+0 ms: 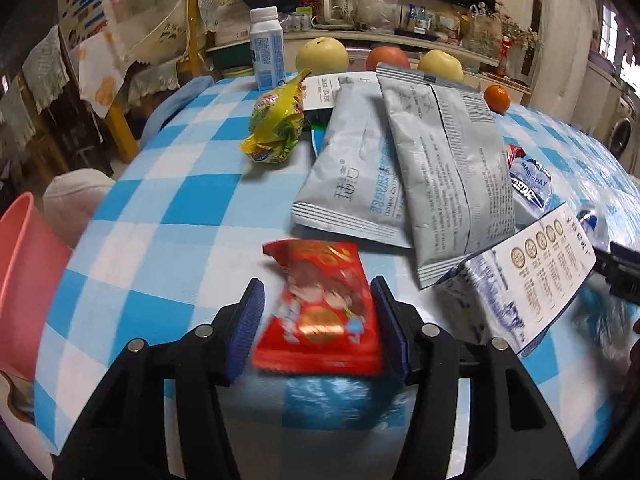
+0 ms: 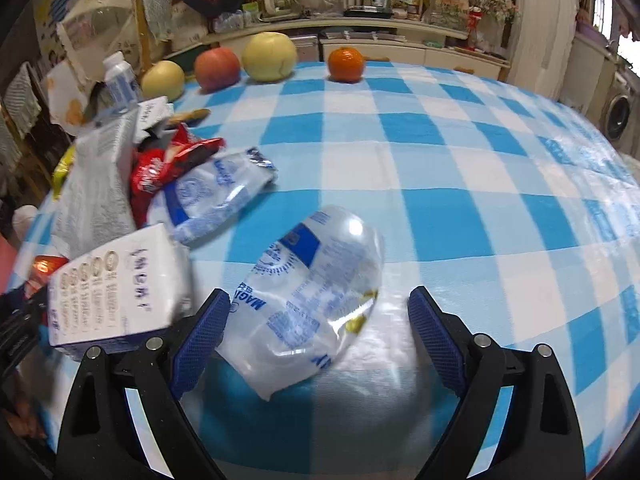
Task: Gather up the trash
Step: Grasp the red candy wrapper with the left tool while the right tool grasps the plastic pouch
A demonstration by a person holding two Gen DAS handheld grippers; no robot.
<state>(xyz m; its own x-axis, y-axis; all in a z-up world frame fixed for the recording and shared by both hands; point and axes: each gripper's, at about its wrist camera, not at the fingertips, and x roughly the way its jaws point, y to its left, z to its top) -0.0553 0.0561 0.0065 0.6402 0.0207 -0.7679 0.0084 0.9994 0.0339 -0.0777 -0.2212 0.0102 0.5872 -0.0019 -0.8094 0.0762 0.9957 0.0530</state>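
A red snack wrapper (image 1: 320,276) lies on the blue-and-white checked tablecloth (image 1: 168,216), and my left gripper (image 1: 318,316) is shut on it, blue pads against its two long edges. In the right wrist view a clear plastic bag with blue print (image 2: 316,264) lies puffed up between the fingers of my right gripper (image 2: 320,320). That gripper is open wide; the right pad stands well clear of the bag. More trash is piled between them: two grey pouches (image 1: 432,168), a white printed box (image 2: 116,280), a red wrapper (image 2: 160,172) and another clear blue-printed bag (image 2: 220,196).
A pink bin (image 1: 20,272) stands off the table's left edge. A yellow-green wrapper (image 1: 276,124) and a white bottle (image 1: 266,48) sit farther back. Two pears, an apple (image 2: 218,68) and an orange (image 2: 346,64) line the far edge. Cluttered shelves stand behind.
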